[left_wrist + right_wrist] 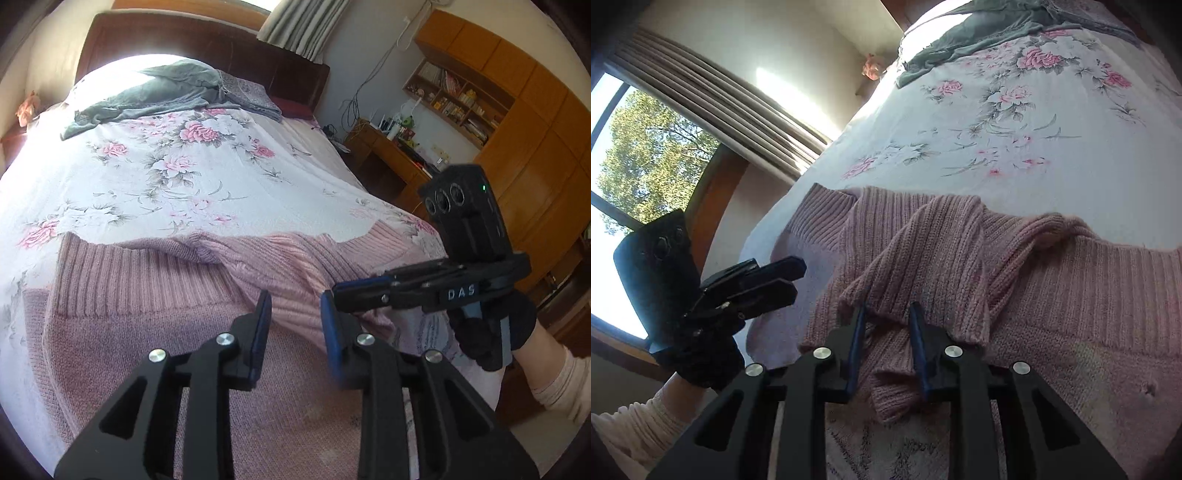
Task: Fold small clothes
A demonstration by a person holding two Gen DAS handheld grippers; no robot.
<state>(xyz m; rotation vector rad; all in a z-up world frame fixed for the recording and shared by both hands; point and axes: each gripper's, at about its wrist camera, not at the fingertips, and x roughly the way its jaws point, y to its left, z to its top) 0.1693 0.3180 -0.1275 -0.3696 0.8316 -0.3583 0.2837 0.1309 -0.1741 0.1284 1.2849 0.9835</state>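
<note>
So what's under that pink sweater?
The pink sweater lies on a floral bedsheet, which shows around its far edge and sides. One sleeve is folded across its body. Whatever lies directly beneath the knit is covered.

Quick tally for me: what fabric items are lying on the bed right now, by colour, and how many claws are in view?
Pink knit sweater: 1
Grey-green garment near the headboard: 1
Purple patterned cloth beside it: 1
Claws: 2, left claw and right claw, both open
Total: 5
</note>
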